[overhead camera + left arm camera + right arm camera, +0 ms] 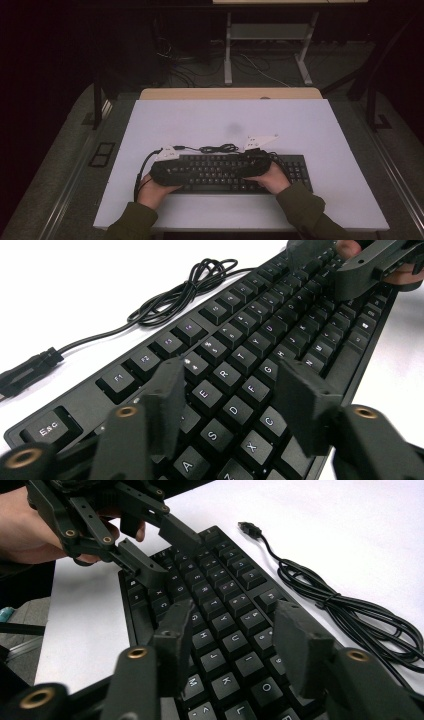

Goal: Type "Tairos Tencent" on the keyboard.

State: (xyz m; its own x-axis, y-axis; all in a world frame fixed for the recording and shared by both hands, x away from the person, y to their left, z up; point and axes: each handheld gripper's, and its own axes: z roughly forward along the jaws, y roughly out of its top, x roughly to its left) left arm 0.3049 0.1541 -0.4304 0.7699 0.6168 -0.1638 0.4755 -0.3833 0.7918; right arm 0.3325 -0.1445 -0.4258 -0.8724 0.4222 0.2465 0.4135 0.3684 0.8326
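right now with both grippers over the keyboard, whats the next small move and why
Probably lower the left gripper a little so one fingertip presses a key. Its jaws hang apart just above the letter rows of the keyboard with nothing between them, and the right gripper hovers likewise open over the other half, so neither looks to be pressing yet.

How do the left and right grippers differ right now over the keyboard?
The left gripper hovers over the keyboard's letter end near Esc, around D, F and C; the right gripper hovers further along, around J, K and O. The left gripper sits far from the coiled cable, while the right gripper is nearer its loops. Shared: both have black fingers, partly open with nothing between them, angled down at the keys.
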